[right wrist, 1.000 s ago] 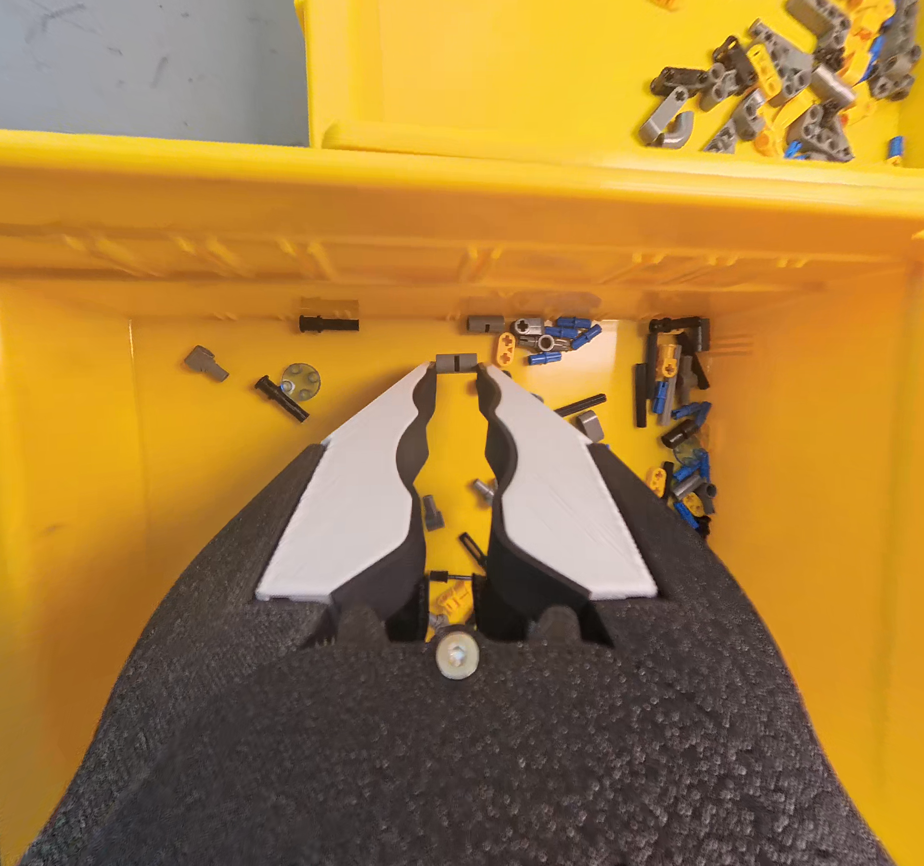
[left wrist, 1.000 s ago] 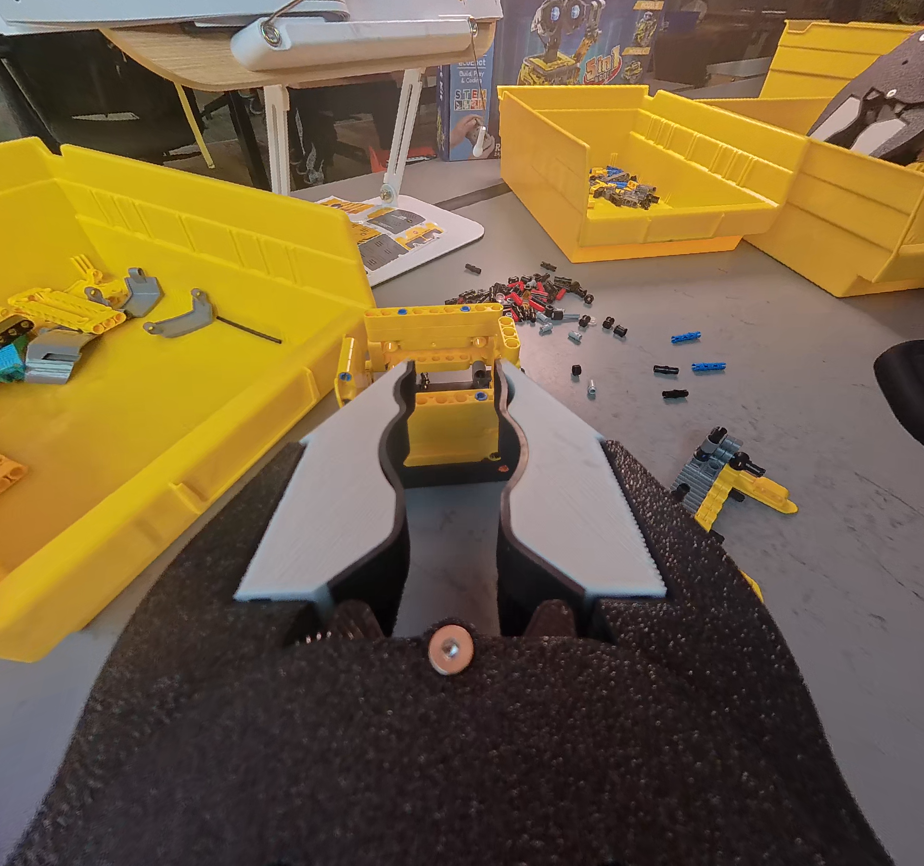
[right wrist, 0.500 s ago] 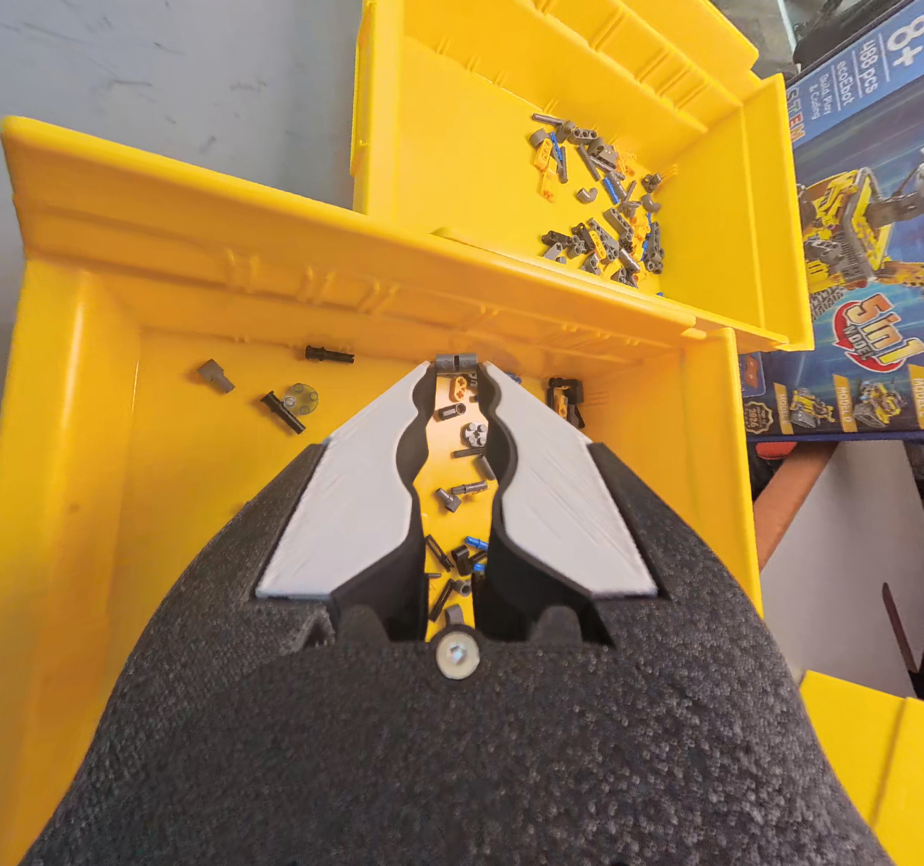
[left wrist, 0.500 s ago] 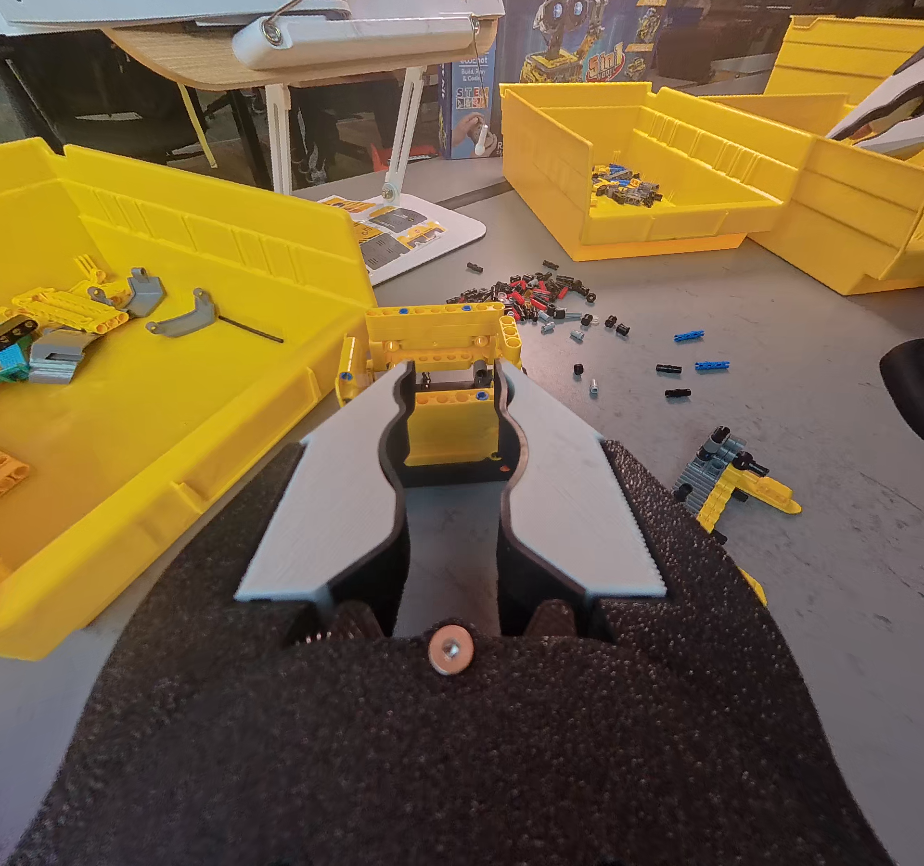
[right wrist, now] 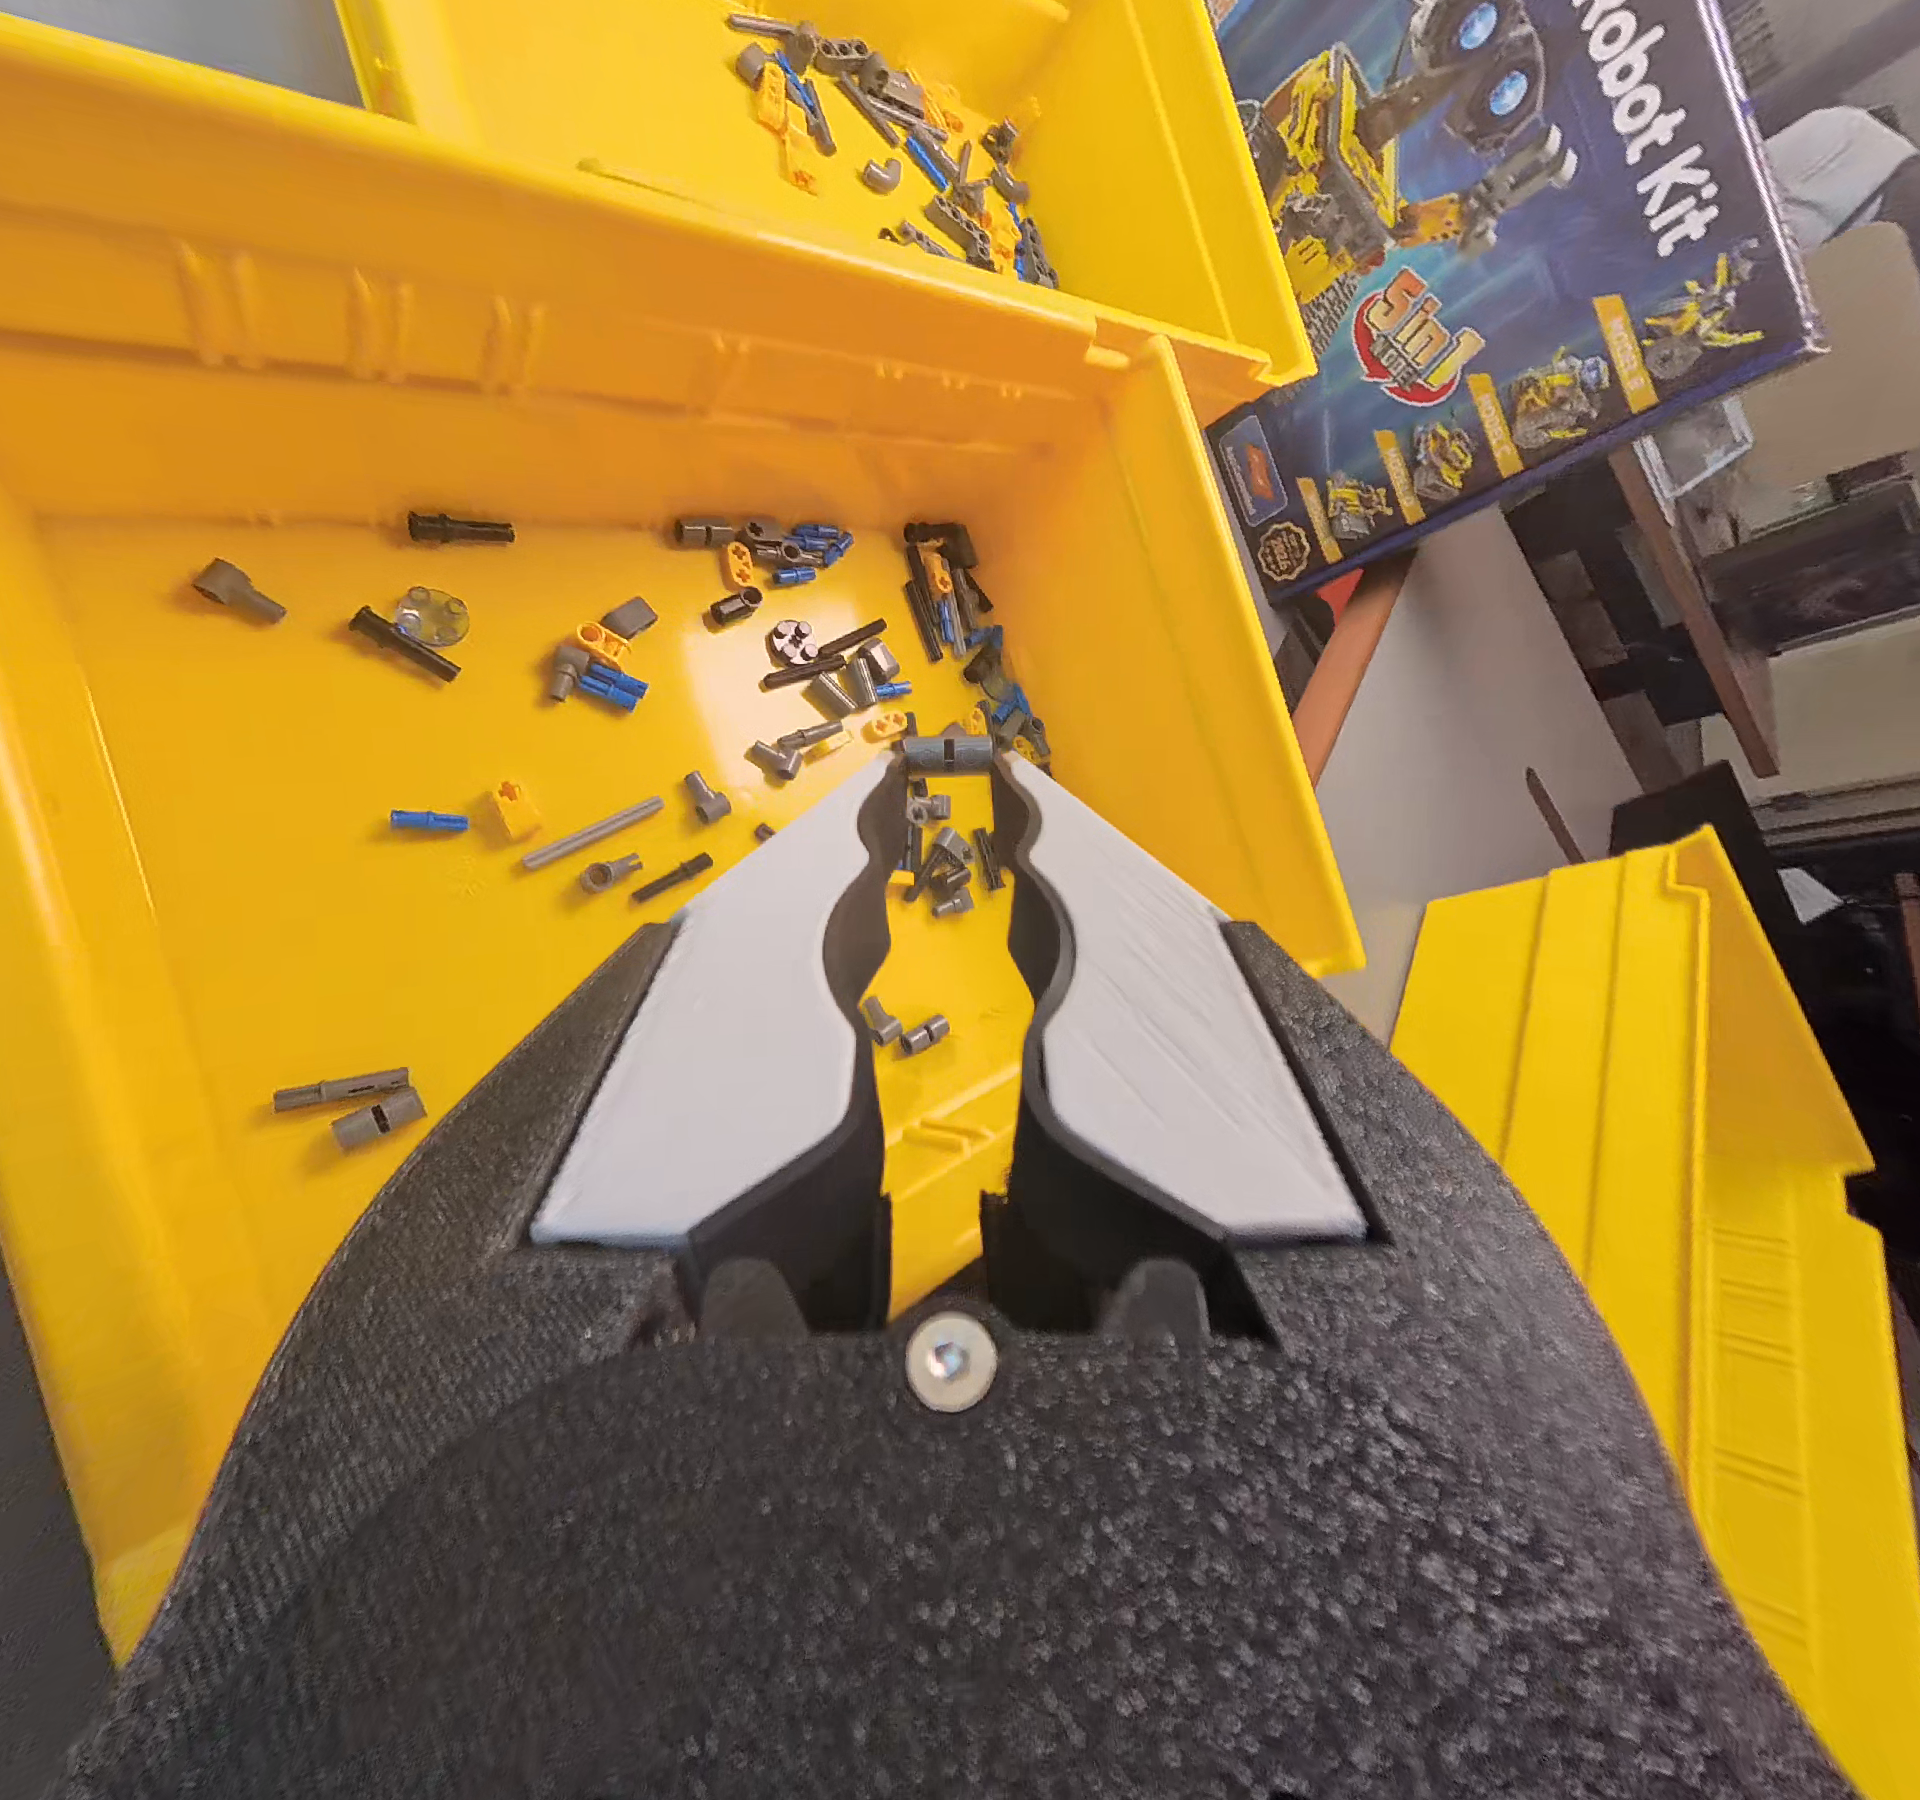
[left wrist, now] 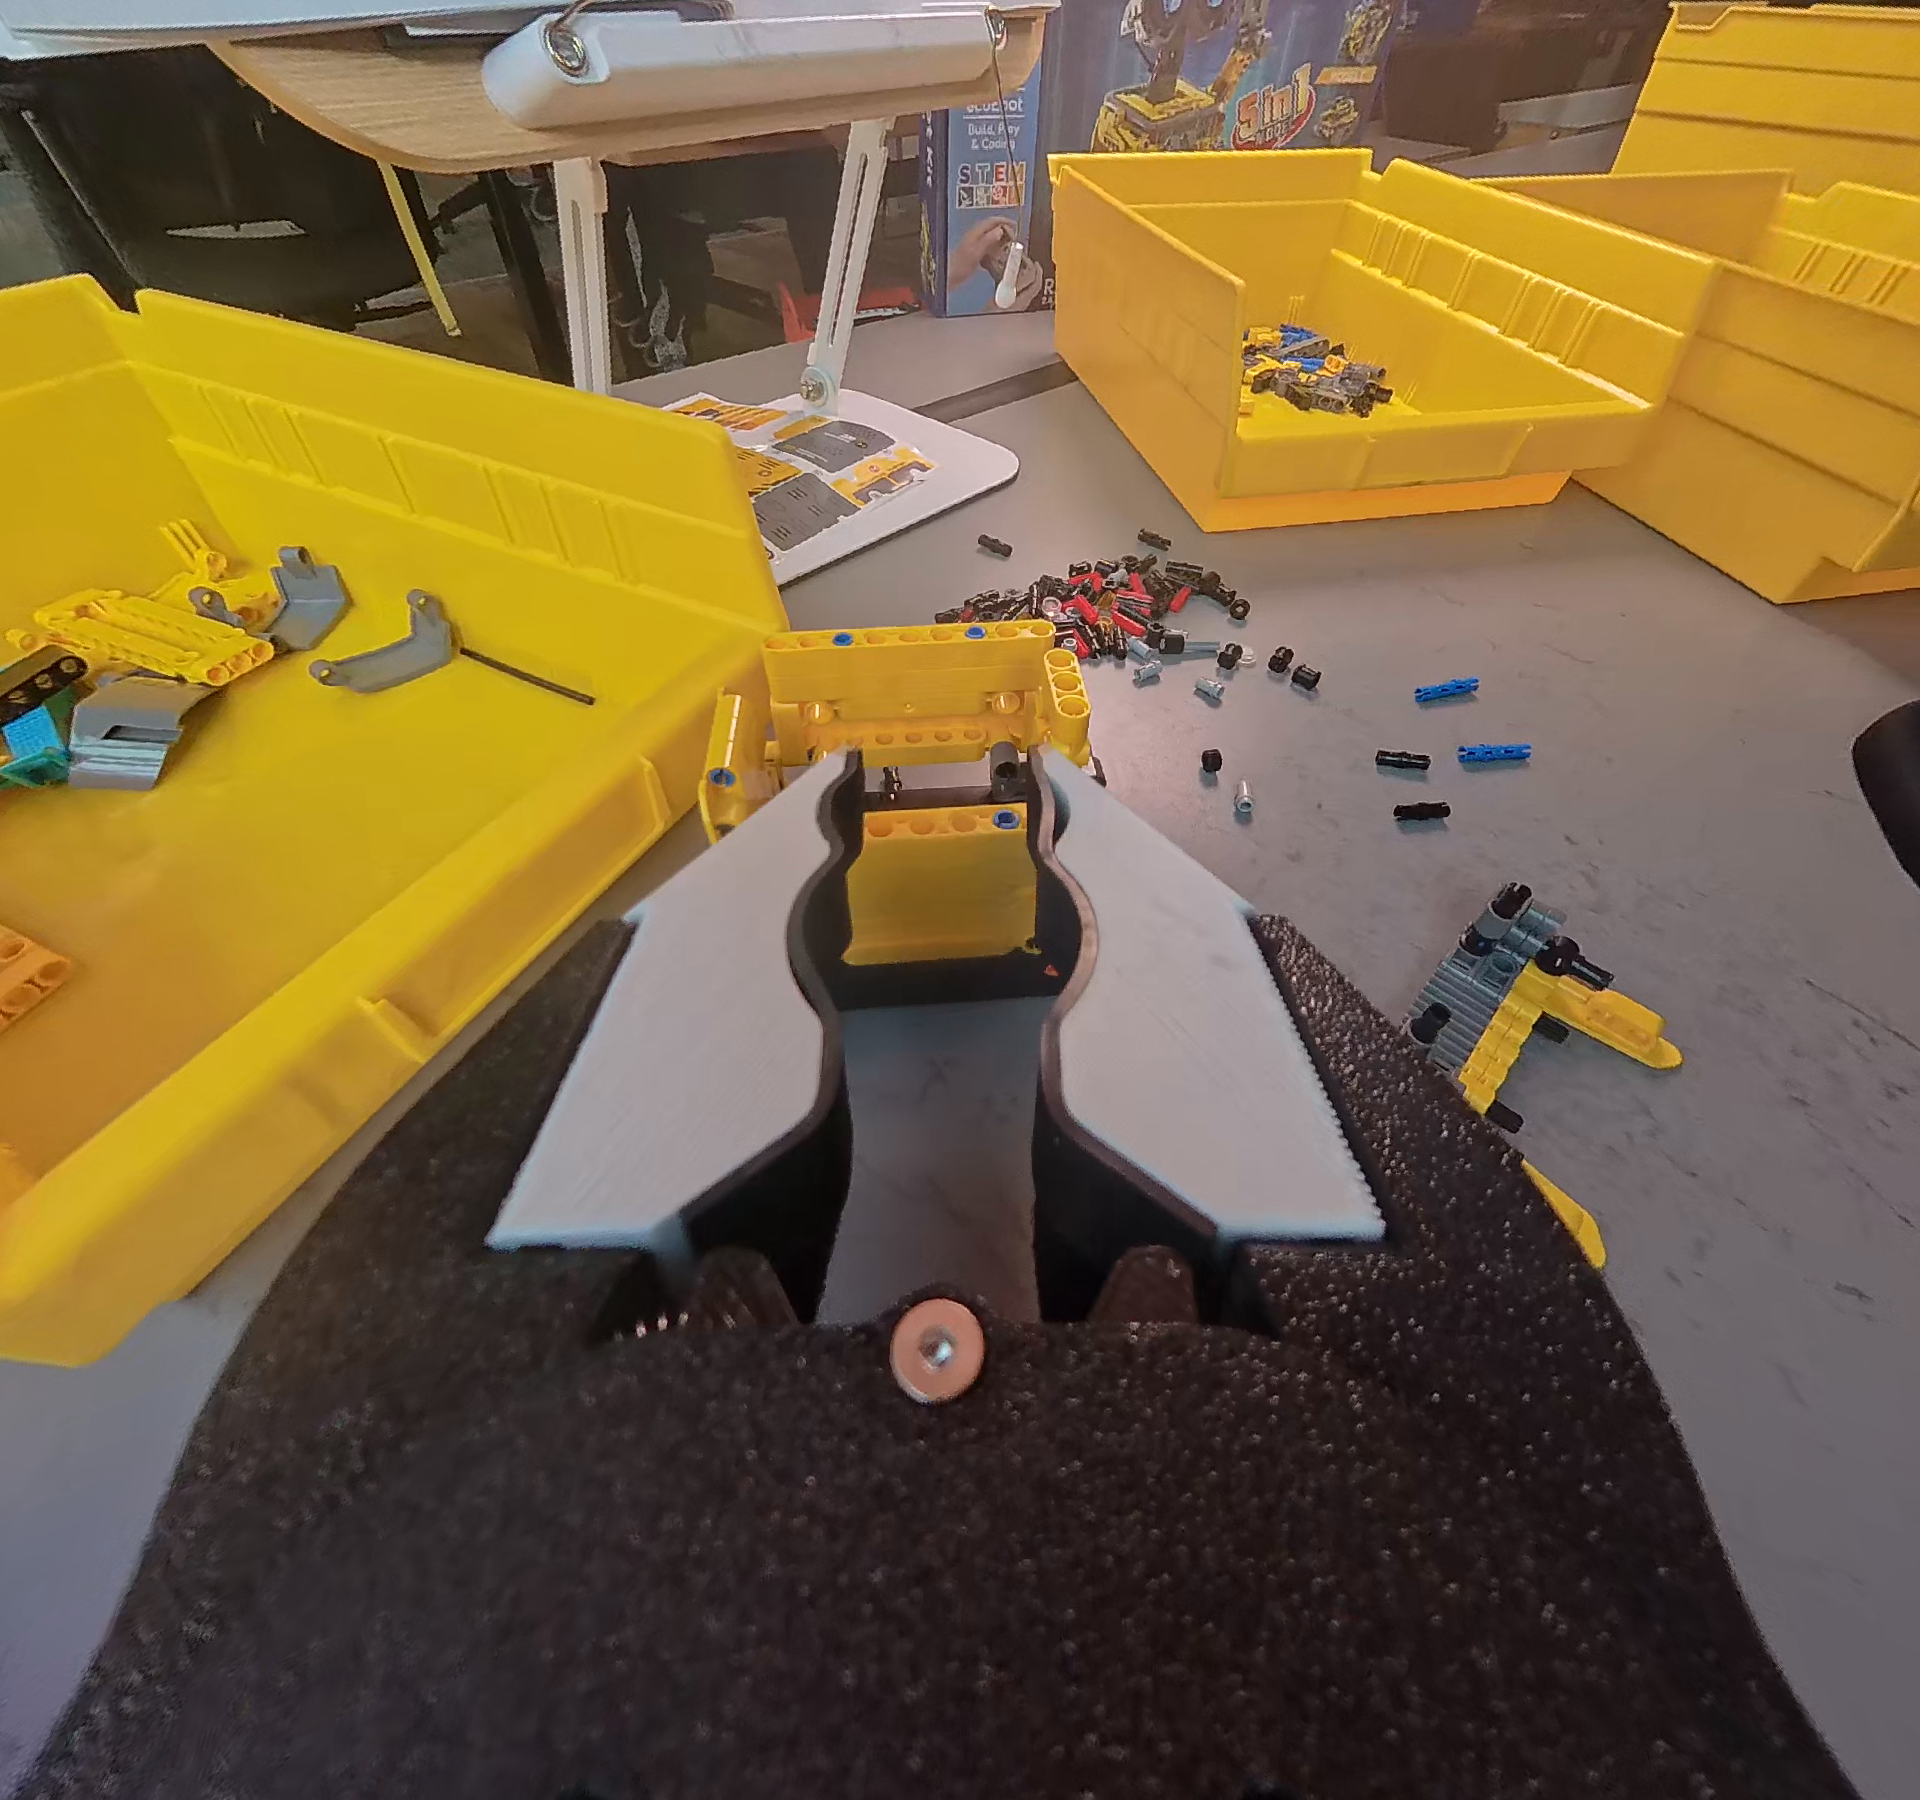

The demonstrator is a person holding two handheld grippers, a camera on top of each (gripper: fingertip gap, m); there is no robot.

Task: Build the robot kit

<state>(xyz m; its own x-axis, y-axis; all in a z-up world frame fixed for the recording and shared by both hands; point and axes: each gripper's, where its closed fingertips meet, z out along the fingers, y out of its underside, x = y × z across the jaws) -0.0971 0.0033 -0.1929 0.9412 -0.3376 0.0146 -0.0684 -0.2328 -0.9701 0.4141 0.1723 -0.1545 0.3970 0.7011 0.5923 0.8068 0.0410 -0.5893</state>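
Observation:
My left gripper [left wrist: 940,771] is shut on a yellow brick assembly [left wrist: 920,701] that rests on the grey table [left wrist: 1351,919]; its fingers clamp the assembly's yellow block at both sides. My right gripper [right wrist: 943,758] is shut on a small grey connector piece [right wrist: 943,753] pinched across its fingertips. It holds the piece above a yellow bin [right wrist: 125,815] with several small grey, black and blue pins scattered on its floor.
A yellow bin [left wrist: 468,919] with grey and yellow parts lies left of the assembly. Loose pins [left wrist: 1122,602] and a small grey-yellow sub-assembly [left wrist: 1527,1002] lie on the table. More yellow bins [left wrist: 1382,493] stand at the back right, with a kit box [right wrist: 1507,192] and a booklet stand [left wrist: 831,462]. Left tips to right tips: about 55 cm.
My right gripper has lifted and tilted away from the bin floor with the grey connector in its tips. My left gripper and the assembly have stayed still.

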